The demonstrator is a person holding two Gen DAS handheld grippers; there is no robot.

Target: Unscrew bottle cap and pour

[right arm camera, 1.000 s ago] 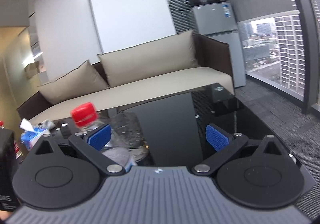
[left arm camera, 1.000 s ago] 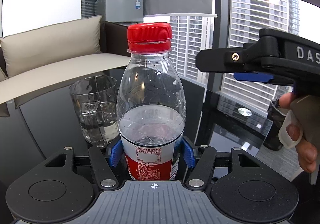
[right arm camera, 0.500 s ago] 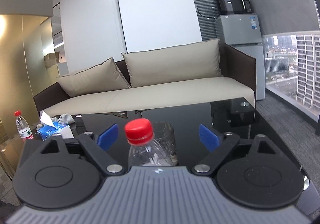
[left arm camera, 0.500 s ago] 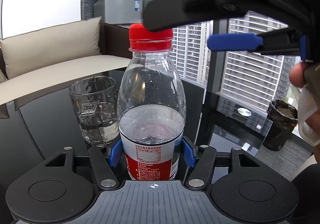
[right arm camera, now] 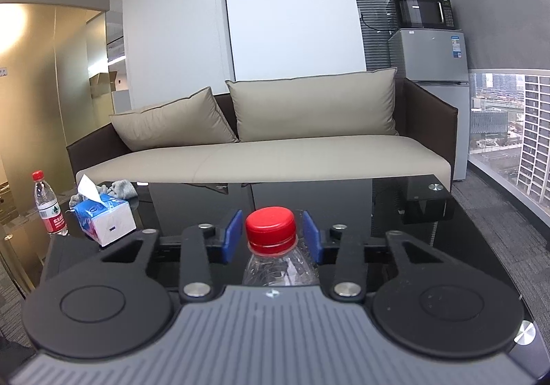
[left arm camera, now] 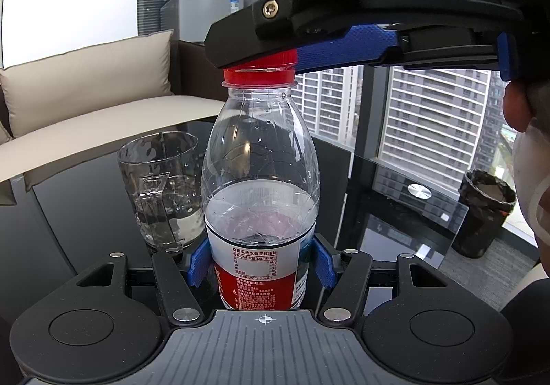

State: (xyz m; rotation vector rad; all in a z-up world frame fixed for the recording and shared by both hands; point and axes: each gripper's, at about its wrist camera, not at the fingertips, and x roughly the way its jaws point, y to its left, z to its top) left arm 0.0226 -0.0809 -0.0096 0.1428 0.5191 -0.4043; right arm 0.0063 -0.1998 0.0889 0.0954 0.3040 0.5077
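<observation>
Left tongs (left arm camera: pixel 261 263) clamped on the bottle (left arm camera: pixel 259 178), upright on the worktop (left arm camera: pixel 86 213). Right tongs (right arm camera: pixel 271 236) open, pads either side of the red cap (right arm camera: pixel 271 225), not touching.

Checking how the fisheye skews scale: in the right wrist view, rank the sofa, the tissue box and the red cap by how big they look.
1. sofa
2. tissue box
3. red cap

The cap sits nearest the camera, so it looks nearly as big as the tissue box.

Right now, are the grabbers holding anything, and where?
The left gripper squeezes the bottle low on its label. The right gripper sits around the red cap, not yet pinching.
</observation>
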